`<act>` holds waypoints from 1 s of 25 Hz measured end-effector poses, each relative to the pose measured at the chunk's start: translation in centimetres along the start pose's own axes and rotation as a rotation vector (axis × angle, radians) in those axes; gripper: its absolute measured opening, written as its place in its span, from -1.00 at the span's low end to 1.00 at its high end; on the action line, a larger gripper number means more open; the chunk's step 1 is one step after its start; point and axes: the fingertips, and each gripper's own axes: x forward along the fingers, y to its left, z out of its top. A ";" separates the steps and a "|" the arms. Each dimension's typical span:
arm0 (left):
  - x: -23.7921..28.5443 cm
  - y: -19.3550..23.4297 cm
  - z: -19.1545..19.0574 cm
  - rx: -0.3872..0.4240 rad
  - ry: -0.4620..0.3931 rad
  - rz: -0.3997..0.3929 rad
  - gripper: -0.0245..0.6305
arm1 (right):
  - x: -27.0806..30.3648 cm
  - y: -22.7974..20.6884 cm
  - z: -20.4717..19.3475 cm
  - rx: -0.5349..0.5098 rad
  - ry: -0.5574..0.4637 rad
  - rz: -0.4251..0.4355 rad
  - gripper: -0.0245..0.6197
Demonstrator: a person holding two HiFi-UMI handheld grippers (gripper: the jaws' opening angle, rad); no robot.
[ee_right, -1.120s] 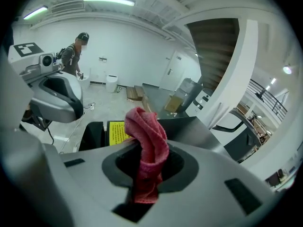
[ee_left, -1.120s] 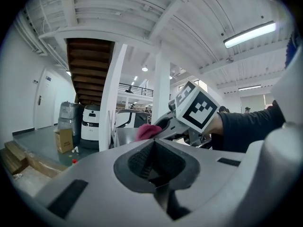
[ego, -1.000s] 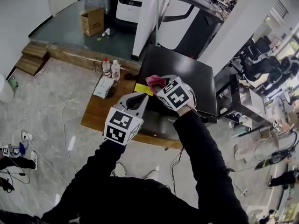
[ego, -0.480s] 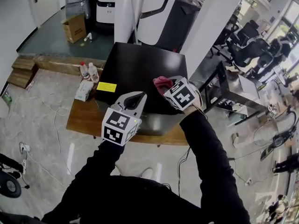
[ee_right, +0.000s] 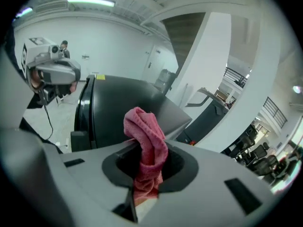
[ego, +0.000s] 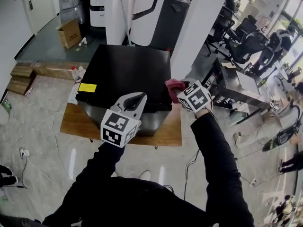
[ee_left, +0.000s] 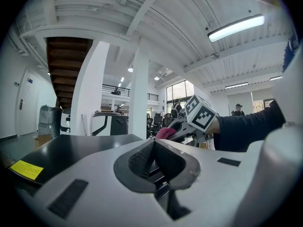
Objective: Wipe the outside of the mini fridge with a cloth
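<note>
The black mini fridge point(ego: 124, 72) stands on a low wooden platform point(ego: 71, 122). My right gripper point(ego: 181, 86) is shut on a pink cloth point(ego: 173, 84) at the right edge of the fridge top. In the right gripper view the cloth point(ee_right: 146, 138) bunches up out of the shut jaws, with the fridge point(ee_right: 118, 105) behind it. My left gripper point(ego: 136, 100) hovers over the fridge's front edge, shut and empty. Its own view shows the shut jaws meeting over the fridge top point(ee_left: 75, 148), with the right gripper point(ee_left: 182, 129) and cloth point(ee_left: 165, 132) beyond.
A yellow label point(ego: 87, 87) sits on the fridge's front left corner. Two bottles point(ego: 75, 73) stand on the platform at the left. A white pillar point(ego: 199, 27) rises right behind the fridge. A desk point(ego: 241, 86) and office chairs fill the right. Cables lie on the floor.
My right gripper has carried the cloth across the fridge top, from beside the yellow label to the right edge. The left gripper stayed over the front edge.
</note>
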 end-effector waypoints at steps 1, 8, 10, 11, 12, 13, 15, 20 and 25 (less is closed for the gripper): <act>0.0 -0.3 0.3 0.002 -0.006 0.006 -0.91 | -1.0 -0.2 0.7 0.026 -0.060 0.009 -0.68; -3.1 -1.7 3.6 -0.002 -0.101 -0.010 -0.91 | -11.7 2.8 8.0 0.170 -0.572 0.132 -0.68; -5.0 -2.4 3.6 0.007 -0.122 -0.029 -0.91 | -13.6 5.5 8.4 0.189 -0.648 0.169 -0.67; -6.0 -2.7 3.3 0.011 -0.125 -0.038 -0.91 | -14.3 7.0 8.2 0.200 -0.678 0.183 -0.67; -7.0 -3.0 2.8 0.011 -0.126 -0.049 -0.91 | -14.7 8.5 8.0 0.213 -0.705 0.199 -0.67; -8.1 -3.2 2.2 0.004 -0.127 -0.061 -0.91 | -15.0 10.0 7.7 0.227 -0.730 0.216 -0.67; -10.2 -3.6 1.1 -0.026 -0.141 -0.089 -0.91 | -15.4 13.0 7.1 0.268 -0.776 0.243 -0.67; -14.9 -4.4 -1.1 -0.025 -0.182 -0.111 -0.91 | -15.4 19.3 5.0 0.337 -0.833 0.192 -0.67; -17.6 -4.4 -5.4 -0.043 -0.132 -0.112 -0.91 | -14.0 24.2 2.9 0.386 -0.829 0.157 -0.68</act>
